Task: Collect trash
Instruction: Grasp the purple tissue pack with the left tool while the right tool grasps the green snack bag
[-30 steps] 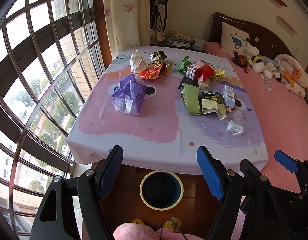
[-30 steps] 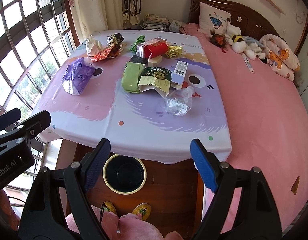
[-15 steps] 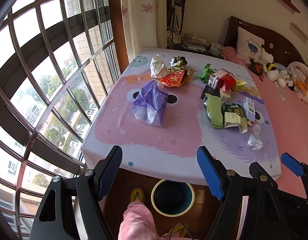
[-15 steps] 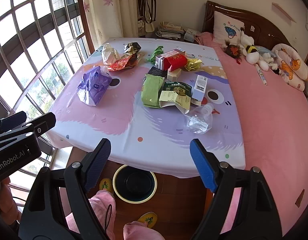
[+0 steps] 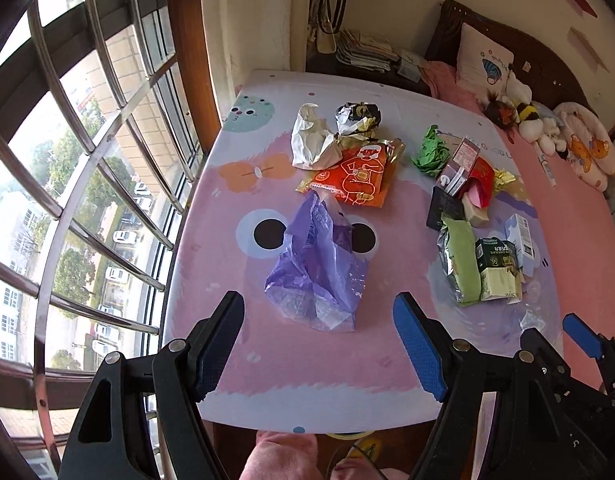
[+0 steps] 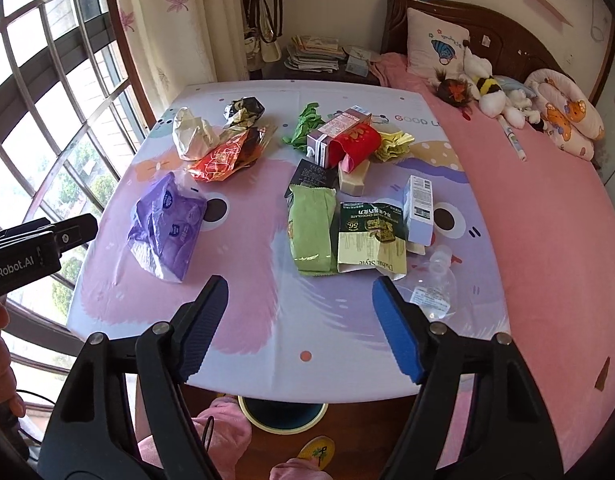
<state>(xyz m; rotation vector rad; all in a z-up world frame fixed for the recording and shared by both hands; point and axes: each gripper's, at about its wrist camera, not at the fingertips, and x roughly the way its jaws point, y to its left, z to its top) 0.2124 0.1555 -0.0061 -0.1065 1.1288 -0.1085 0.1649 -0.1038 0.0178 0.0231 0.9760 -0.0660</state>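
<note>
Nearest to us, under the table's near edge, we see the rim of a dark bin (image 6: 283, 420) on the wooden floor, beside a person's pink-clad legs. Above that edge our left claw (image 5: 319, 344) stands wide with nothing between its blue pads, hanging just short of a crumpled purple plastic bag (image 5: 315, 268). Our right claw (image 6: 299, 328) is closing, though still wide and empty, over bare cloth of the table (image 6: 243, 312); a crushed clear bottle (image 6: 435, 284) lies just to its right. Just beyond it lie a green pouch (image 6: 311, 232), a dark green chocolate wrapper (image 6: 369, 236) and a pale blue carton (image 6: 419, 208), side by side. Farther back sit a red packet (image 6: 355, 144) against a purple carton (image 6: 335, 128), with green crumpled paper (image 6: 303, 124) to their left. At the far left lie an orange snack bag (image 5: 355, 172), a white crumpled bag (image 5: 311, 140) and a black-and-gold wrapper (image 5: 357, 116). To the right runs a pink bed (image 6: 539, 216) with soft toys (image 6: 487, 92) by its headboard.
</note>
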